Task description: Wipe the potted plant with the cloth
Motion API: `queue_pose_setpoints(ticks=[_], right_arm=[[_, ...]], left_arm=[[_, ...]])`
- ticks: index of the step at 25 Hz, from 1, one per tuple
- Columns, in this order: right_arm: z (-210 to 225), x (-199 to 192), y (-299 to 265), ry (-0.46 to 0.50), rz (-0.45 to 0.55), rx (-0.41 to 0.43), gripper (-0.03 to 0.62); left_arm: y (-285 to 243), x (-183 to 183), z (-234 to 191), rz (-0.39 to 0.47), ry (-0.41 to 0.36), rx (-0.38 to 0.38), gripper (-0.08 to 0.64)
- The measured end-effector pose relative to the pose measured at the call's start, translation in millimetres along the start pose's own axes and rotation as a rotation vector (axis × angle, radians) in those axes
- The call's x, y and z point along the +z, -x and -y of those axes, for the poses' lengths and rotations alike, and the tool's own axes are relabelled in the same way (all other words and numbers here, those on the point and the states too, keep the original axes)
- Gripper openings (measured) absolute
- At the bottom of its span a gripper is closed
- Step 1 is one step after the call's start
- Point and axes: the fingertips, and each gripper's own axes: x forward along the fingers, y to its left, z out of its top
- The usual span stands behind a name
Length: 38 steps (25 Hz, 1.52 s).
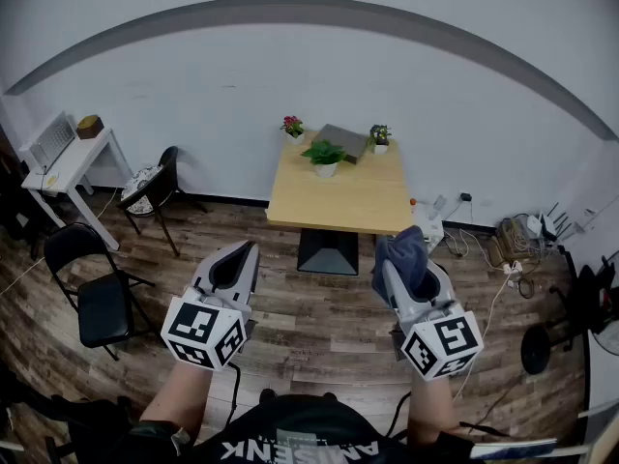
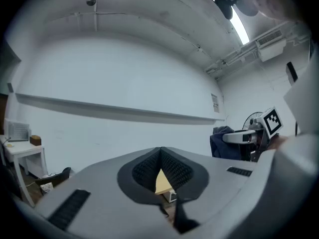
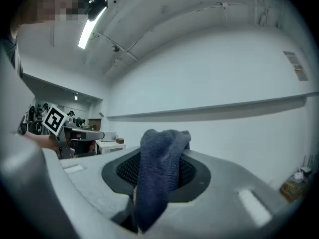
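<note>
Table [image 1: 338, 206] ahead bears potted plant [image 1: 325, 156]; right claw [image 1: 397, 276] clamps cloth [image 1: 402, 247]; left claw [image 1: 249, 251] clenched

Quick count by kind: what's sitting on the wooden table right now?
Potted plants: 3
Grey flat item: 1
Total: 4

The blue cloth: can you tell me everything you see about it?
The cloth is dark blue and looks soft and fuzzy, like a towel. It's crumpled, pinched in the right tongs, which are shut on it. A bunched lump sticks up past the tips and the rest hangs down between them. It's up in the air over the wooden floor, short of the table. Only the tongs touch it.
</note>
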Motion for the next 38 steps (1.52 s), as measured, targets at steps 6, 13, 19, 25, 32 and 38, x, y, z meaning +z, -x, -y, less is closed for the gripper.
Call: queue_pose_setpoints(ticks=[6, 13, 19, 25, 32, 38], right_arm=[[-3, -3, 6, 0.004, -0.007, -0.005, 0.124], [-12, -1, 7, -0.037, 0.017, 0.006, 0.124], [-27, -5, -7, -0.038, 0.004, 0.002, 0.124], [-46, -10, -24, -0.026, -0.006, -0.009, 0.125], [-64, -22, -45, -0.038, -0.018, -0.028, 0.124], [-57, -18, -76, -0.022, -0.009, 0.006, 0.125]], left_arm=[[2, -1, 3, 0.002, 0.003, 0.001, 0.002], [10, -7, 0, -0.013, -0.004, -0.014, 0.002], [16, -10, -14, -0.015, 0.023, -0.045, 0.002], [23, -11, -30, -0.007, 0.074, -0.156, 0.002], [28, -20, -62, 0.007, 0.060, -0.171, 0.002], [7, -18, -73, 0.006, -0.024, -0.157, 0.002]])
